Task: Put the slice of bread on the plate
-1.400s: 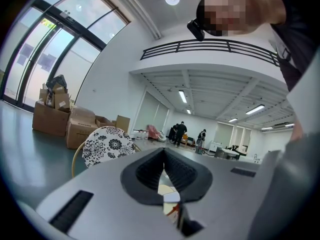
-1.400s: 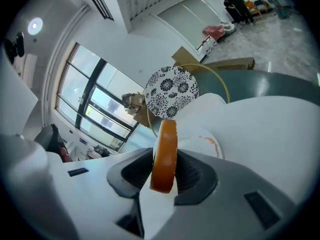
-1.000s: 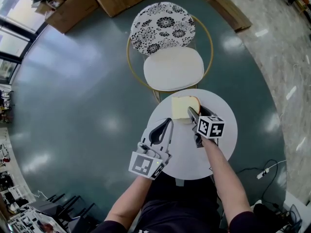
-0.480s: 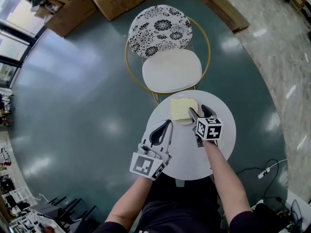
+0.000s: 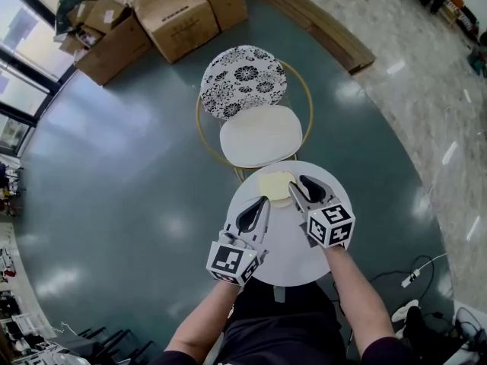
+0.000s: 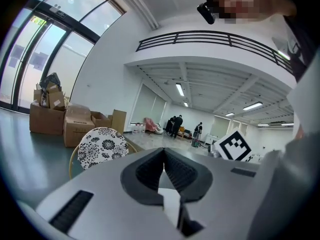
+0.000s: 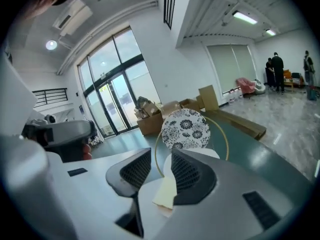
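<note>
The pale yellow slice of bread (image 5: 275, 184) lies flat on a small white plate (image 5: 272, 201) at the far side of the round white table (image 5: 289, 253). My right gripper (image 5: 300, 185) hovers above the slice's right edge. Its jaws are closing and nothing is between them. In the right gripper view the bread (image 7: 165, 190) shows below the gap of that gripper (image 7: 160, 156). My left gripper (image 5: 263, 201) is shut and empty, just left of the plate. In the left gripper view its pads (image 6: 163, 150) meet.
Beyond the table stands a gold-framed chair with a white seat (image 5: 260, 134) and a black-and-white flowered back (image 5: 243, 82). Cardboard boxes (image 5: 171, 14) sit on the green floor at the far left. A cable lies on the floor at the right (image 5: 415, 268).
The bread, tilted in my right gripper a second ago, now lies flat on the plate. The right gripper has let go and risen well above it. The left gripper rose slightly.
</note>
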Tool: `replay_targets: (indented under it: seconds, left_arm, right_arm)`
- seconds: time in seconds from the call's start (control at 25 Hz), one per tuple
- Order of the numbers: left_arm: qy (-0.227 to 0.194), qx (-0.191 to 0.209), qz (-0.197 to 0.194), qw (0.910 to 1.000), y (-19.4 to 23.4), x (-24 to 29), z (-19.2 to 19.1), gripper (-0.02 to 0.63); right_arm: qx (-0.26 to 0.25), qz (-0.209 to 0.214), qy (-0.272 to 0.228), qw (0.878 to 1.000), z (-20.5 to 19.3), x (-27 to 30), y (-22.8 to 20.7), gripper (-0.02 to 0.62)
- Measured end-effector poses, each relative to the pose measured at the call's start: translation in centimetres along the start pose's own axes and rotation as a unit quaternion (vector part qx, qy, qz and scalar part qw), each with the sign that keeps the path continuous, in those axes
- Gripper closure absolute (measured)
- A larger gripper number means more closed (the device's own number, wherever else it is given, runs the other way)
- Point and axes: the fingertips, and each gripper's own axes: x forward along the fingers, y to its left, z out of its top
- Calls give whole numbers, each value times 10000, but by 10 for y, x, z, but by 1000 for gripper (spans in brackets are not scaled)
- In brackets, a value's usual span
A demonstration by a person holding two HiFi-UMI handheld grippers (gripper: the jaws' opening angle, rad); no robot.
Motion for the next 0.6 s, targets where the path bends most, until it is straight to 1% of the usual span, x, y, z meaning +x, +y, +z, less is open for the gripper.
replay_targets:
  seconds: [0.04,0.08,0.12,0.24,0.4,0.6]
  left_arm:
    - [1,21,-18,10000,-5,-2,10,598]
    - [-11,48,-37,10000,-11,-4,20,598]
    - [-34,81,-61,9999,-17,-6,30,598]
    - [-90,194,-148,9997,-34,-14,59,598]
    - [-208,258,-242,9992,-61,-30,97,598]
    - [-439,294,-330,9981,-94,-55,142,598]
  right_arm:
    - [-76,80,-133,9999,16,-11,10,487]
    - [-145,148,-270,9994,31,-21,20,511]
    - [-205,209,-405,9988,46,-31,29,522]
    - [-320,379,-762,9959,86,-61,56,548]
    - [-480,504,-1116,9913,129,-106,85,588]
    - [-794,596,-1455,9844,166,-156,127,588]
